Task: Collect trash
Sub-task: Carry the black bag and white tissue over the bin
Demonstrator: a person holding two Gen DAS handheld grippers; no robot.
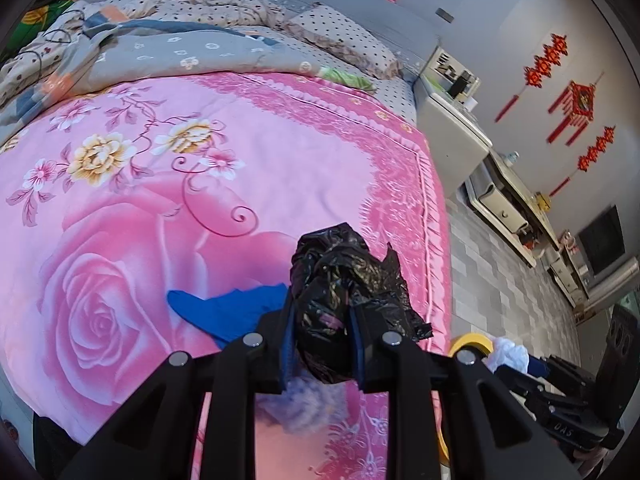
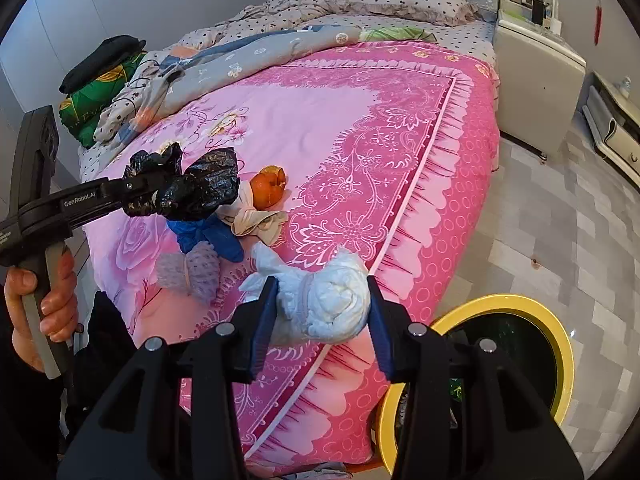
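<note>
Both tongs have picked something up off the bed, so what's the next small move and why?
Probably carry the right tongs sideways over the yellow-rimmed bin and let go there. They are clamped on the white bundle, held just above the bed's edge, and the bin's open mouth sits right beside it on the floor. The left tongs, holding the crumpled black bag, can follow.

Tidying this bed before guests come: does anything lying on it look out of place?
Yes. On the pink bedspread near its foot lie an orange peel, a beige rag, a blue glove and a mesh fruit wrap: litter, not bedding.
</note>
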